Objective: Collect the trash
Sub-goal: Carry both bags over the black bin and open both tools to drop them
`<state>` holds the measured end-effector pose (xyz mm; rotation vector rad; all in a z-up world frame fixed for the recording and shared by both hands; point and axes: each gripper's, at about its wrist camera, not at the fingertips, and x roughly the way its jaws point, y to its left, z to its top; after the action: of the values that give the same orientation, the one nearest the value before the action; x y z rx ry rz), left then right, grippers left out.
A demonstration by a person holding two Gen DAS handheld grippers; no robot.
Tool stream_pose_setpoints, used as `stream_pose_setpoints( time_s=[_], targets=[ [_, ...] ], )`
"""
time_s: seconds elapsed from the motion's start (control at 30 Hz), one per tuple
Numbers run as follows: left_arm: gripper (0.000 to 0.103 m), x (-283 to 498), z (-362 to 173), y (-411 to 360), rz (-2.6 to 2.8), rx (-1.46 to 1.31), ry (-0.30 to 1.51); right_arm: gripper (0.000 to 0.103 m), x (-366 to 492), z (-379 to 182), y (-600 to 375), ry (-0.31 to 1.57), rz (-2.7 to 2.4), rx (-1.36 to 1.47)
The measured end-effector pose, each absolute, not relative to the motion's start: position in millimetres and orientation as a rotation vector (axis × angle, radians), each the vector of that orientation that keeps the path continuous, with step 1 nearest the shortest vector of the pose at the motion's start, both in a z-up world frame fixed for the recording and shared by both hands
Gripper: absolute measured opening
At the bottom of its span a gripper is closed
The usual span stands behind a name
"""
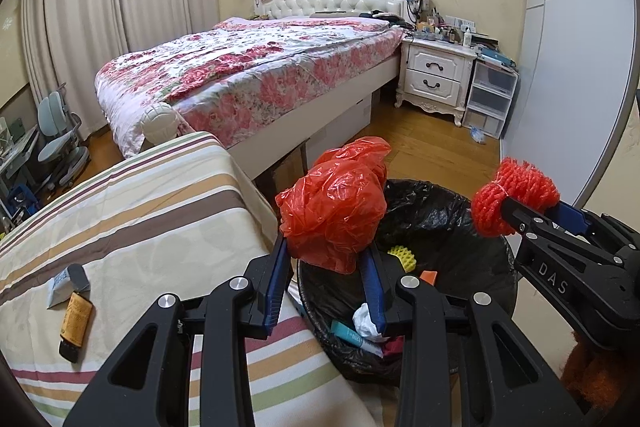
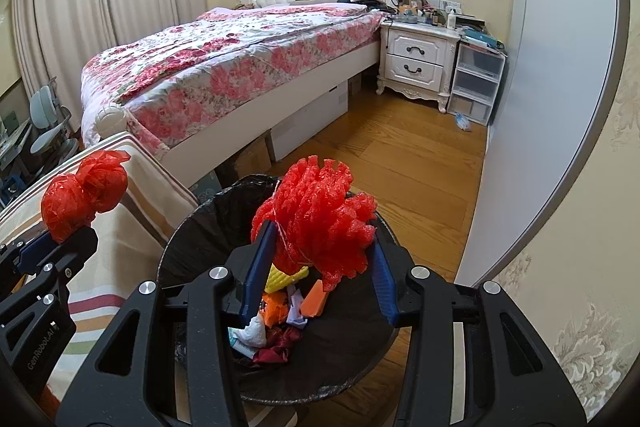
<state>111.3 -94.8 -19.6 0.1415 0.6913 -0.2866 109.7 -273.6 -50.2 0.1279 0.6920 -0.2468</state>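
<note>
My left gripper (image 1: pixel 326 251) is shut on a crumpled red plastic bag (image 1: pixel 334 203), held above the near-left rim of the trash bin (image 1: pixel 448 211). That bag (image 2: pixel 82 193) and the left gripper (image 2: pixel 60 239) also show at the left of the right wrist view. My right gripper (image 2: pixel 320 247) is shut on a red foam net (image 2: pixel 316 215), hanging right over the black-lined trash bin (image 2: pixel 192 227). In the left wrist view the net (image 1: pixel 514 201) and right gripper (image 1: pixel 520 215) sit over the bin's right rim. Several scraps lie inside the bin.
A striped bedcover (image 1: pixel 132 227) lies left of the bin, with a small orange bottle (image 1: pixel 76 319) and a grey carton (image 1: pixel 66 285) on it. Beyond are the floral bed (image 1: pixel 248 71), a white nightstand (image 1: pixel 436 75), plastic drawers (image 1: pixel 490 99) and wooden floor (image 2: pixel 400 163).
</note>
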Motion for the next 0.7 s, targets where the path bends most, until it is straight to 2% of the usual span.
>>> stream_pose_setpoints(
  time_s=[0.7],
  targets=[
    [0.035,130,-34,-124,-0.285,0.185,0.728,0.045,129,-70,-287,0.744,-0.268,0.148]
  ],
)
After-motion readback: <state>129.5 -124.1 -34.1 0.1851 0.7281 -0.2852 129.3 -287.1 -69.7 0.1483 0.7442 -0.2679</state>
